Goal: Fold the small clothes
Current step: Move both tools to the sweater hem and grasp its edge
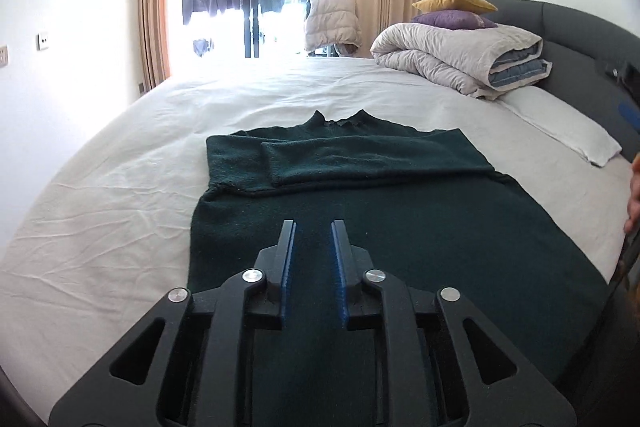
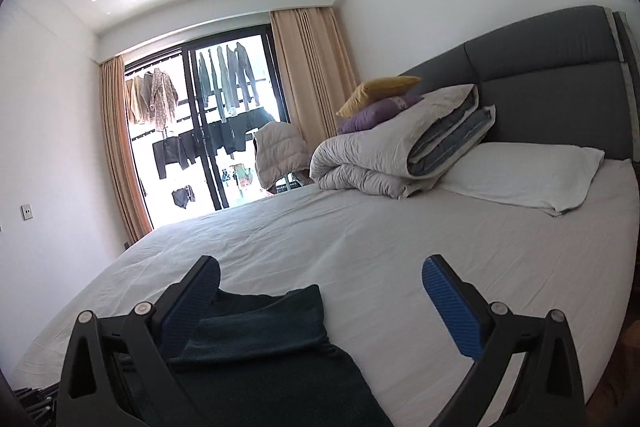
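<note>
A dark green sweater (image 1: 360,227) lies flat on the white bed sheet (image 1: 120,187), collar towards the window. Both sleeves are folded across its chest (image 1: 360,159). My left gripper (image 1: 313,225) hovers over the sweater's lower half. Its blue-padded jaws stand a narrow gap apart, with nothing between them. In the right wrist view my right gripper (image 2: 320,263) is wide open above the bed and holds nothing. A corner of the sweater (image 2: 272,339) lies below and between its fingers. The sweater's near hem is hidden behind the left gripper's body.
A folded grey duvet (image 1: 460,55) with a purple and a yellow cushion sits at the bed's far right, beside a white pillow (image 1: 560,127) and the grey headboard (image 2: 540,87). A person's hand (image 1: 634,199) shows at the right edge. A window with curtains stands beyond the bed.
</note>
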Demonstrator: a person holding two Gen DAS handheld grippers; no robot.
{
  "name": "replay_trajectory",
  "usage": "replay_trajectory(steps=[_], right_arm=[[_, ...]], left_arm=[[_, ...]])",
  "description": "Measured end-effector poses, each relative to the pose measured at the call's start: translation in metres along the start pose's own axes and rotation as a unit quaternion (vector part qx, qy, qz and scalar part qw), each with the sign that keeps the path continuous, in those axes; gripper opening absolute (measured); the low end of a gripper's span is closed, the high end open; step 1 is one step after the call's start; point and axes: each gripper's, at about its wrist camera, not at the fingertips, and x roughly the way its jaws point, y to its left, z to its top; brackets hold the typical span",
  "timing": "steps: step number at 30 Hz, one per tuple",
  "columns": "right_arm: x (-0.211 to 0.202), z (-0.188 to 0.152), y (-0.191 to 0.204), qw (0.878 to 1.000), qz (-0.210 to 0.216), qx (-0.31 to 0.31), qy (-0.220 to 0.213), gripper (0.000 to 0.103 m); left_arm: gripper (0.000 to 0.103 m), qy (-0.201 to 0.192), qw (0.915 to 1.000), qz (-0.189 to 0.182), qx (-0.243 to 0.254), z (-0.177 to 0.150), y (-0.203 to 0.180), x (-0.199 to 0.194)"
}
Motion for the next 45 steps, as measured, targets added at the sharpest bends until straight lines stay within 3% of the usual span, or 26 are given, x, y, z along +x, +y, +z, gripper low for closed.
replay_trajectory(steps=[1, 2, 3, 5, 8, 11, 15, 20, 24, 31, 33, 35, 39, 45], right_arm=[[-0.006, 0.006, 0.006, 1.0, 0.006, -0.002, -0.005, 0.103], [-0.011, 0.012, 0.009, 1.0, 0.014, -0.004, -0.01, 0.103], [-0.016, 0.018, 0.014, 1.0, 0.024, -0.009, -0.016, 0.103], [-0.031, 0.028, 0.026, 0.999, 0.034, -0.022, -0.027, 0.103], [-0.052, 0.043, 0.043, 0.995, 0.043, -0.058, -0.068, 0.103], [-0.07, 0.053, 0.054, 0.991, 0.053, -0.083, -0.093, 0.103], [-0.06, 0.05, 0.052, 0.993, 0.077, -0.086, -0.005, 0.103], [-0.071, 0.027, 0.029, 0.995, 0.081, -0.061, 0.006, 0.103], [-0.045, -0.001, 0.02, 0.986, 0.113, -0.048, 0.112, 0.103], [-0.037, -0.039, 0.014, 0.967, 0.147, -0.039, 0.204, 0.101], [-0.039, -0.046, 0.02, 0.964, 0.148, -0.064, 0.213, 0.089], [-0.038, -0.052, 0.023, 0.961, 0.146, -0.08, 0.223, 0.086], [-0.034, -0.065, 0.023, 0.953, 0.15, -0.072, 0.253, 0.085], [-0.046, -0.078, 0.033, 0.946, 0.156, -0.131, 0.253, 0.085]], left_arm=[[0.035, -0.011, 0.9999, 0.004, 0.006, -0.002, -0.001, -0.013], [0.068, -0.03, 0.9994, 0.012, 0.01, -0.003, 0.001, -0.028], [0.094, -0.062, 0.9976, 0.027, 0.014, -0.004, 0.001, -0.045], [0.103, -0.14, 0.9882, 0.057, 0.024, -0.002, 0.0, -0.086], [0.103, -0.197, 0.9763, 0.085, 0.032, 0.009, -0.001, -0.123], [0.103, -0.202, 0.9754, 0.084, 0.028, 0.019, 0.001, -0.137], [0.103, -0.167, 0.9845, 0.048, 0.025, 0.02, -0.001, -0.138], [0.103, -0.14, 0.9862, 0.05, 0.072, 0.006, -0.019, -0.136], [0.103, -0.121, 0.9829, 0.061, 0.125, -0.009, -0.039, -0.127], [0.103, -0.102, 0.9566, 0.102, 0.253, -0.049, -0.067, -0.107], [0.103, -0.094, 0.9483, 0.105, 0.285, -0.064, -0.071, -0.104], [0.103, -0.084, 0.9404, 0.106, 0.312, -0.081, -0.073, -0.103], [0.103, -0.069, 0.9209, 0.121, 0.364, -0.11, -0.072, -0.096], [0.103, -0.055, 0.895, 0.136, 0.421, -0.135, -0.059, -0.093]])
